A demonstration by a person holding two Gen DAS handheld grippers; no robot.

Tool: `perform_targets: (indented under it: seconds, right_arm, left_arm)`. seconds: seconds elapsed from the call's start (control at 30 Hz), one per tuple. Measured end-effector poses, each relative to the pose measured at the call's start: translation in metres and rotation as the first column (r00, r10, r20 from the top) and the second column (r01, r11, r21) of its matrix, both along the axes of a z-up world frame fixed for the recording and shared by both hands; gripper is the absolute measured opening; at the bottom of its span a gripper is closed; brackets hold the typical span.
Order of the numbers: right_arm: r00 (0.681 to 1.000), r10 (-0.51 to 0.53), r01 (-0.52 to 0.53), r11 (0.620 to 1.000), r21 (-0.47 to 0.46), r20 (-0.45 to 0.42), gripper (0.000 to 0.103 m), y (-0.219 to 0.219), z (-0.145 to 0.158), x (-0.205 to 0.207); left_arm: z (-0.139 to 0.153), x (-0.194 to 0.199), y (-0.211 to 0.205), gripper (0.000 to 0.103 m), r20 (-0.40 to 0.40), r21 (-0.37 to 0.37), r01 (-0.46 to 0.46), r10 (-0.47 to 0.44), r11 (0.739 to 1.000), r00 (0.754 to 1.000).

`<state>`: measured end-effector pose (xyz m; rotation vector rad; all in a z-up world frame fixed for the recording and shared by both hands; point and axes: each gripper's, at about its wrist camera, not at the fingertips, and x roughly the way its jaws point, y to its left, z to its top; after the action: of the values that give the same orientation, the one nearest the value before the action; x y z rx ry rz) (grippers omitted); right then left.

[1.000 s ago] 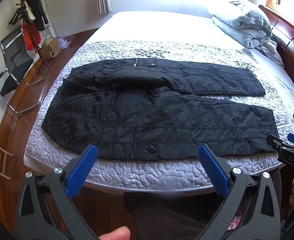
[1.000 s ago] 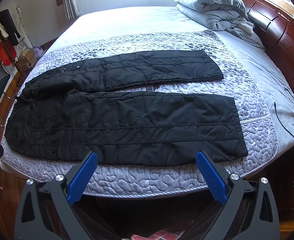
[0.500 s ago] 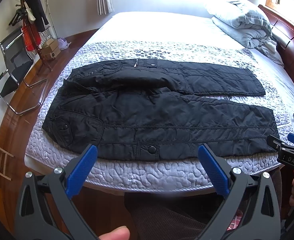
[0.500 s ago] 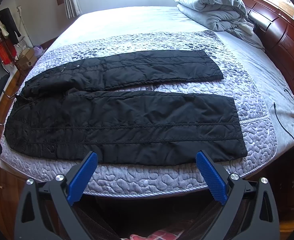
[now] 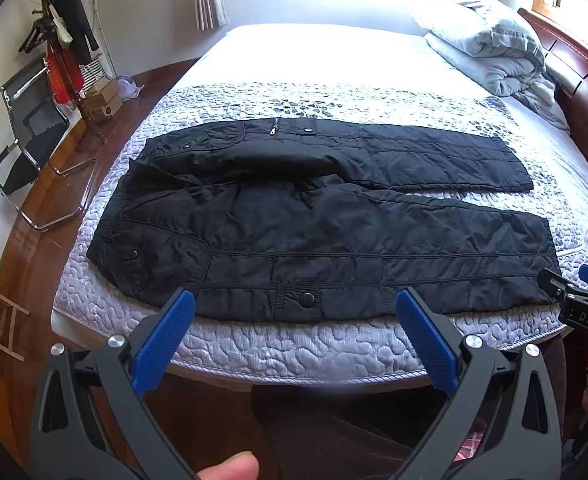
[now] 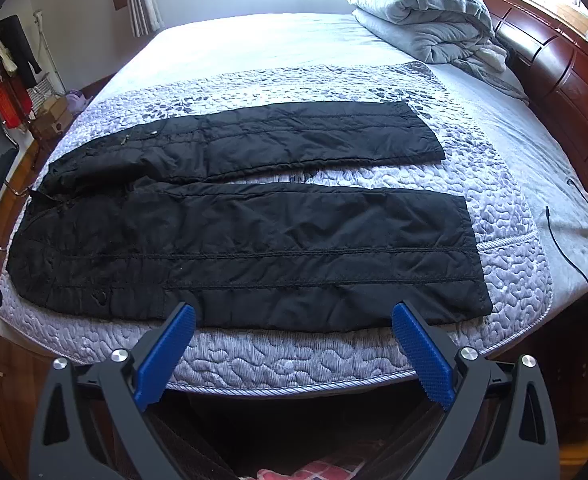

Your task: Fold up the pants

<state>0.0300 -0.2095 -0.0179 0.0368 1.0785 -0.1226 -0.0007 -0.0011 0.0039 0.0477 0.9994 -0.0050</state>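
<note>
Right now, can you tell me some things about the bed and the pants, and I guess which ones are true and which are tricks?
1. The black pants lie spread flat on the bed. True.
2. The left gripper is shut on a pant leg. False: its jaws stand wide open, short of the pants and touching nothing.
3. A grey folded duvet sits at the far end near the headboard. True.
4. The two pant legs are stacked on each other. False: they lie side by side with a strip of quilt showing between them.
5. The right gripper is open too. True.
</note>
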Motion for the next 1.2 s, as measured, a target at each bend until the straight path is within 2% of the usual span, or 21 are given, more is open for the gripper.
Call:
perform_targets:
  seconds: [1.2]
  right_arm:
    - [1.0,0.008,-0.008,1.0,-0.002,-0.012,0.099,-0.0021,-0.0053,0.0066]
  left_arm:
    - [0.001,0.0054,-0.0054,0.1,0.002,0.02,0.013,-0.013,1.0,1.0]
